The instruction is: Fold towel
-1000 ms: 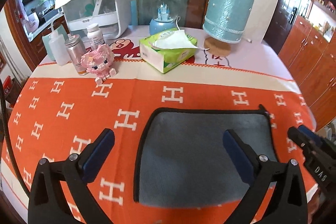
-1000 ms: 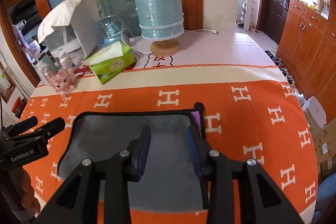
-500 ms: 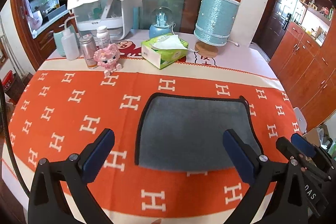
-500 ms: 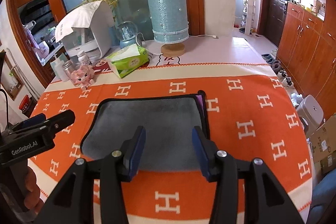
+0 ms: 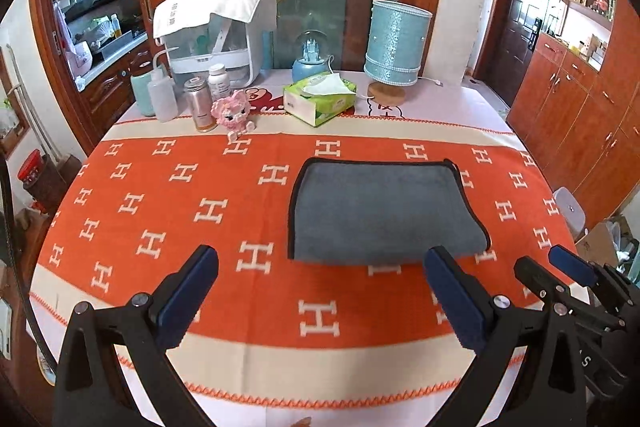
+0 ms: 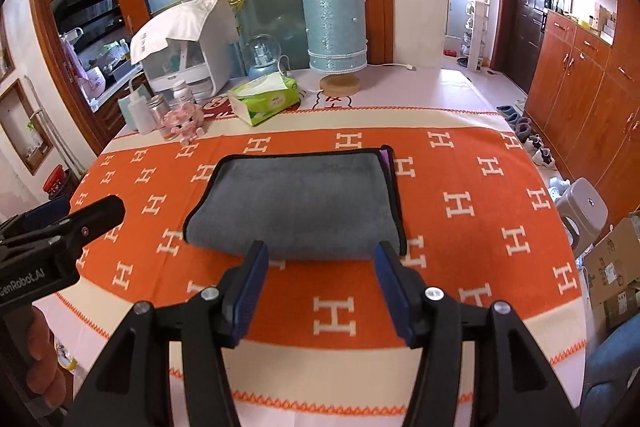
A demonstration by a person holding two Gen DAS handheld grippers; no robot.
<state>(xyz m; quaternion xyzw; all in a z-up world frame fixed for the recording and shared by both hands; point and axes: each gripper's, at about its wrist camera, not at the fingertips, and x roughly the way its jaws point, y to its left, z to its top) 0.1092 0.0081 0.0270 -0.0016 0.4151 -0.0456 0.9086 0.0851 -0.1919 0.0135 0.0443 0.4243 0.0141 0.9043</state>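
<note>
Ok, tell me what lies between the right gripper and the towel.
Nothing but bare orange cloth in the right wrist view: the open right gripper hangs just short of the grey towel.

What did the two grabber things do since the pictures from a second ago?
Both pulled back toward the person. The left gripper and right gripper, which hung over the gray towel, now sit off its near edge. The right one's jaws also opened wider. Neither took hold of anything. The towel stayed folded on the orange cloth.

Folded grey towel (image 6: 298,205) beyond open, empty right tool (image 6: 318,263)
</note>
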